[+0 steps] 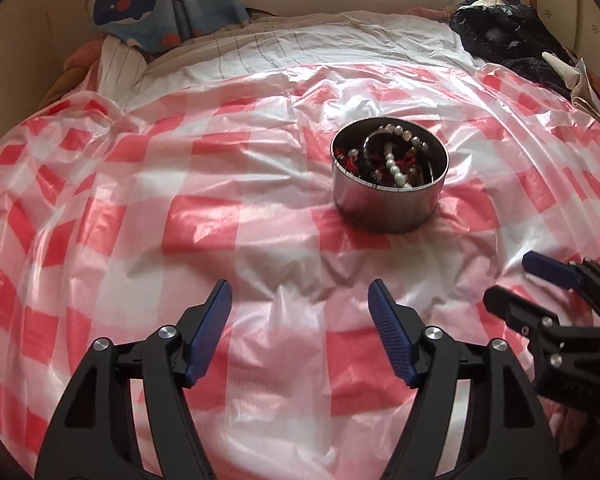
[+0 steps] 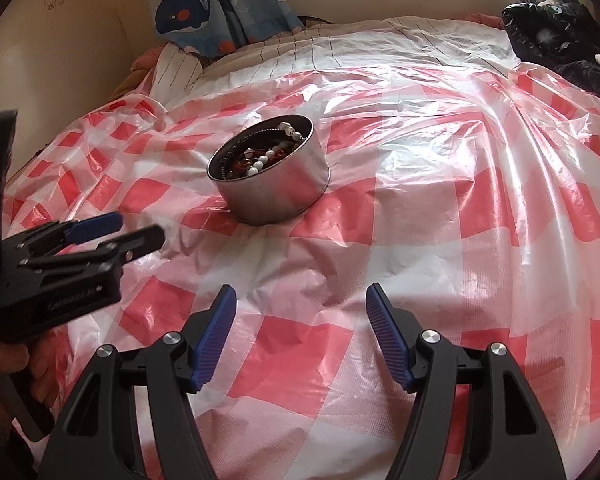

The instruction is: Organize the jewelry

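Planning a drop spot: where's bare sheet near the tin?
Sheet is bare left of the tin and between it and the left gripper. Right gripper crowds the near right; clothes the far right corner.

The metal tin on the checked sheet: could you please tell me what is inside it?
The metal tin holds a tangled heap of jewelry: a pearl bead strand lies on top, over dark and red pieces. The tin's bottom is covered.

Tangled jewelry (image 1: 388, 160) deep inside tin (image 1: 384, 204), indistinct
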`<action>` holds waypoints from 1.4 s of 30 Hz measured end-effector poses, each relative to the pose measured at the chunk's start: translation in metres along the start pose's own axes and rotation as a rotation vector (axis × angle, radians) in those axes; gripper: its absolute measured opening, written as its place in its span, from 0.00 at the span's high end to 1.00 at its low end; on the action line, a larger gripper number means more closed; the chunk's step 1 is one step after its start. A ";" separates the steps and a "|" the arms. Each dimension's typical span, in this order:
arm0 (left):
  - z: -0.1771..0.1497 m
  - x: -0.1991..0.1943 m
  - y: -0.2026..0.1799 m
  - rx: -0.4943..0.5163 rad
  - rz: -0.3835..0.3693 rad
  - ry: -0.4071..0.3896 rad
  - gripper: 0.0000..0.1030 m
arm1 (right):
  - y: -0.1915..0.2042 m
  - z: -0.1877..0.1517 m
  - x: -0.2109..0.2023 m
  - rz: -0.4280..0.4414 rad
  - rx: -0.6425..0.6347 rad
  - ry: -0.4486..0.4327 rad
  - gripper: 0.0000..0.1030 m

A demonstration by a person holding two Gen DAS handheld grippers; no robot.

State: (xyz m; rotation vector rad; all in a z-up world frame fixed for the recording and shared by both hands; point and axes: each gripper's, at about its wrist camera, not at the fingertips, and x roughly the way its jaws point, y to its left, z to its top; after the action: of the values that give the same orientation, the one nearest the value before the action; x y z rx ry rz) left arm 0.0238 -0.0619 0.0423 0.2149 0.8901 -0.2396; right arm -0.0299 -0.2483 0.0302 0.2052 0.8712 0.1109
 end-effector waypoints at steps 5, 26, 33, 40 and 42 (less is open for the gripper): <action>-0.026 -0.003 0.005 -0.023 0.023 0.017 0.21 | 0.009 -0.009 0.010 -0.067 -0.044 0.010 0.30; -0.046 0.009 0.003 -0.035 -0.020 0.017 0.08 | 0.023 -0.037 0.000 -0.123 -0.048 -0.003 0.07; -0.052 0.004 0.003 -0.048 -0.006 -0.006 0.08 | 0.027 -0.041 -0.003 -0.138 -0.065 -0.011 0.07; -0.053 0.005 0.007 -0.067 -0.011 -0.009 0.08 | 0.028 -0.042 -0.003 -0.160 -0.064 -0.031 0.07; -0.053 0.007 0.008 -0.075 -0.013 -0.002 0.08 | 0.028 -0.042 -0.003 -0.174 -0.059 -0.032 0.07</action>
State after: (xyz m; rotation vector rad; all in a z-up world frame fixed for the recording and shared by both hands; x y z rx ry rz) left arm -0.0083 -0.0401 0.0052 0.1391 0.8969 -0.2183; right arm -0.0642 -0.2162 0.0125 0.0749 0.8495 -0.0286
